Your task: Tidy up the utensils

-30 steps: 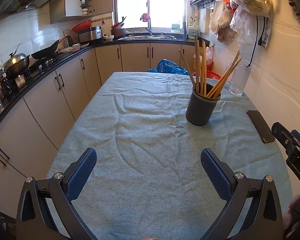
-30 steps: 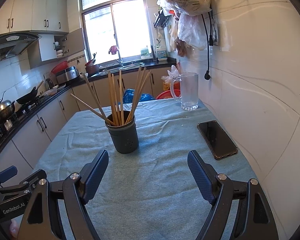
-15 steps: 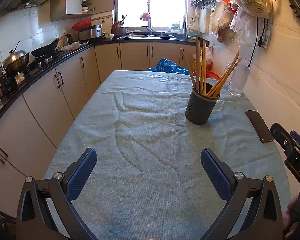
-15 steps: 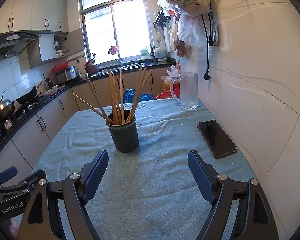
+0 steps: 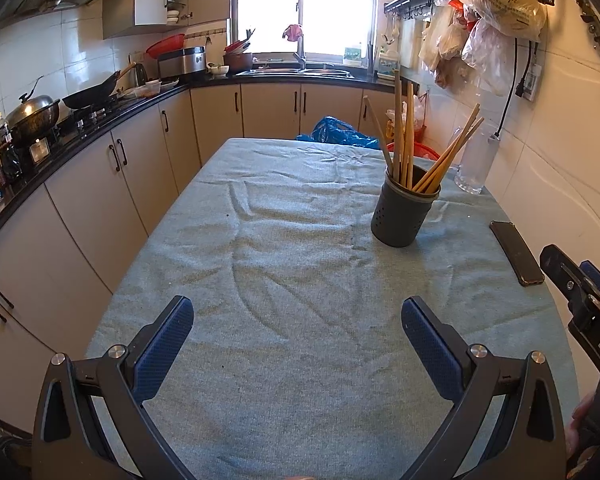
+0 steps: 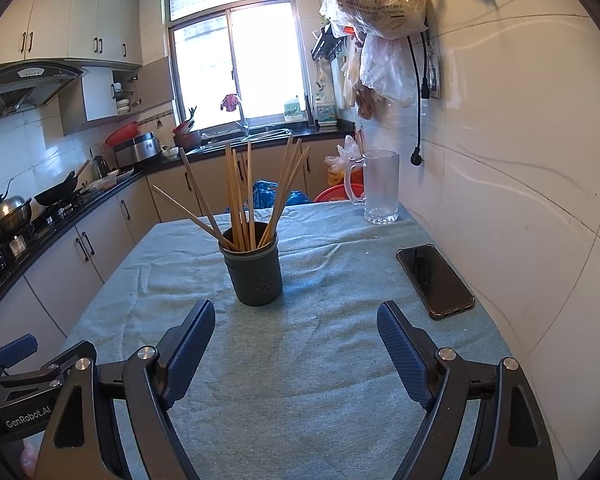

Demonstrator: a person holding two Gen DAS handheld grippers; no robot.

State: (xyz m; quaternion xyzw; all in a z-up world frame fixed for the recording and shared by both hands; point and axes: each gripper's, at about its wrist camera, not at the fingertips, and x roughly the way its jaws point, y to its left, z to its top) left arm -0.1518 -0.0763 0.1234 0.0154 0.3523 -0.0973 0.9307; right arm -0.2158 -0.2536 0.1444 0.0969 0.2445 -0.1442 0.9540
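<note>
Two grippers hover over the desk's near edge: left gripper and right gripper, jaws wide apart, holding nothing. Farther, toward the right edge, one dark holder carries about ten wooden chopsticks; one phone, one glass mug.

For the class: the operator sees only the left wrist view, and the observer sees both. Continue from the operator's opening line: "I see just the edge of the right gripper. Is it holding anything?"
Observer: No. The right gripper is open, with nothing between its fingers.
Operator: What lies ahead of it?
Observer: The chopstick holder stands ahead, a little left of its centre line. The phone lies off to the right, nearer the wall.
Operator: The glass by the wall is half hidden for me. Is it plain?
Observer: It is a mug, and its handle faces away from the wall.
</note>
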